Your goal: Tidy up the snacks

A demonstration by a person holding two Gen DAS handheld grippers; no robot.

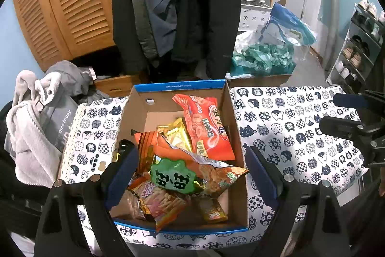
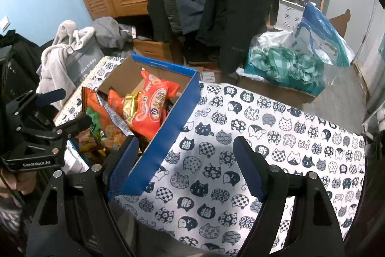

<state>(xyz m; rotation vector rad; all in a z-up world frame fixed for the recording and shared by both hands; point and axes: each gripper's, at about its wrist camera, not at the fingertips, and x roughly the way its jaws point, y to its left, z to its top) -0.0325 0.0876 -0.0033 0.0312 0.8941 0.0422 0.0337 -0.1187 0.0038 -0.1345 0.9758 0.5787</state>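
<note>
Snack box (image 1: 237, 127) at desk (image 1: 288, 127) back edge; left gripper (image 1: 190, 175) w/ fingers spread above it, right gripper (image 2: 185, 168) spread, empty, ready to pick.

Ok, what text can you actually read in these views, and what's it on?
"GenRobot.AI": left gripper body.
"nice today": grey bag.
"甜": green snack label.
Large orange snack bag: Korean lettering, unclear.
Blue box rim print: too small.

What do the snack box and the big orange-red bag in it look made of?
Snack box: looks like corrugated cardboard, matte brown inside, printed blue outside, with a punched hole. Orange-red bag: likely thin plastic film, glossy, judging by its crinkles and highlights.
</note>
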